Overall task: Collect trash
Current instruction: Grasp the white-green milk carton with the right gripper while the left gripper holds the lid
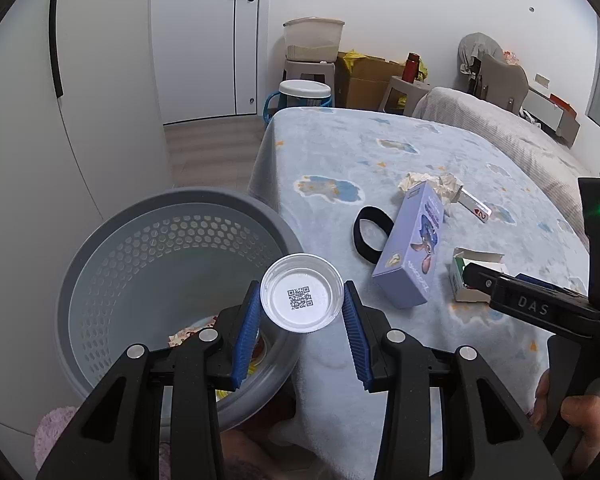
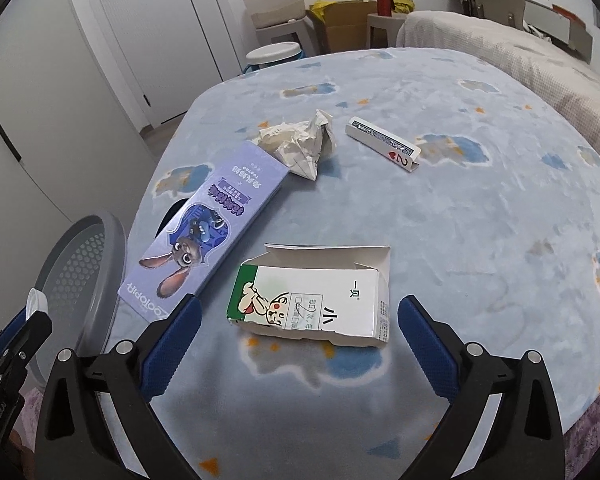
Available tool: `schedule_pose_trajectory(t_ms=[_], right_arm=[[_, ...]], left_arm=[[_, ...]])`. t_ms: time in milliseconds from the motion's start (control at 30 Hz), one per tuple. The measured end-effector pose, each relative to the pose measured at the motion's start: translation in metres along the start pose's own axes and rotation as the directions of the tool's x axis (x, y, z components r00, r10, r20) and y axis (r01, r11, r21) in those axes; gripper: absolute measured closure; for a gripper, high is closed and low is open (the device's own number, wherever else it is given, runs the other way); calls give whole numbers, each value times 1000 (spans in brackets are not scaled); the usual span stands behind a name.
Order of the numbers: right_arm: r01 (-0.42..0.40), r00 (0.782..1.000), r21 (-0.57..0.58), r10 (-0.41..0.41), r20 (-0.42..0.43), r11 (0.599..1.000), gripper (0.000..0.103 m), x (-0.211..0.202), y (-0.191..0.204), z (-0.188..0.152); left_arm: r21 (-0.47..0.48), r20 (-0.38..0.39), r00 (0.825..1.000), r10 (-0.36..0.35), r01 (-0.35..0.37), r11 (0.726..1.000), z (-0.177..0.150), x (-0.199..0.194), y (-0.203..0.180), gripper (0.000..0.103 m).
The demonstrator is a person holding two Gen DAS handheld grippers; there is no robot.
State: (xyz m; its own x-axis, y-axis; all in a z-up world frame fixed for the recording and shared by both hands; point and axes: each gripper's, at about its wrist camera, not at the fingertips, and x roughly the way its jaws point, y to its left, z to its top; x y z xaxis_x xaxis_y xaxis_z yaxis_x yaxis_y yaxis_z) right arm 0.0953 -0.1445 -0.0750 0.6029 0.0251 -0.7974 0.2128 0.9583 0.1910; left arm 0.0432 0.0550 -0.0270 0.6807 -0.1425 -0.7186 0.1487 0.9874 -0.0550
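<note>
Only left view shows cup (image 1: 302, 298) gripped.

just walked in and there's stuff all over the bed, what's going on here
A person is clearing trash off a blue blanket with a gripper in each hand. The left gripper holds a small clear plastic cup by the rim of a grey perforated bin. The right gripper is open around a torn white-and-green carton, not gripping it. A purple rabbit box, crumpled paper and a playing card remain.
</note>
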Motion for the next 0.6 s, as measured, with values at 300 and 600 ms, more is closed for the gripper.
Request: schedule_pose_trajectory(t_ms=[300, 600], right_arm=[[69, 997, 3, -69, -45, 998, 6, 21, 3, 4], [103, 994, -22, -104, -43, 994, 7, 30, 2, 3]], left_arm=[[-25, -11, 1000, 4, -4, 1000, -3, 4, 14, 64], [-33, -14, 1000, 4, -5, 999, -2, 5, 17, 64]])
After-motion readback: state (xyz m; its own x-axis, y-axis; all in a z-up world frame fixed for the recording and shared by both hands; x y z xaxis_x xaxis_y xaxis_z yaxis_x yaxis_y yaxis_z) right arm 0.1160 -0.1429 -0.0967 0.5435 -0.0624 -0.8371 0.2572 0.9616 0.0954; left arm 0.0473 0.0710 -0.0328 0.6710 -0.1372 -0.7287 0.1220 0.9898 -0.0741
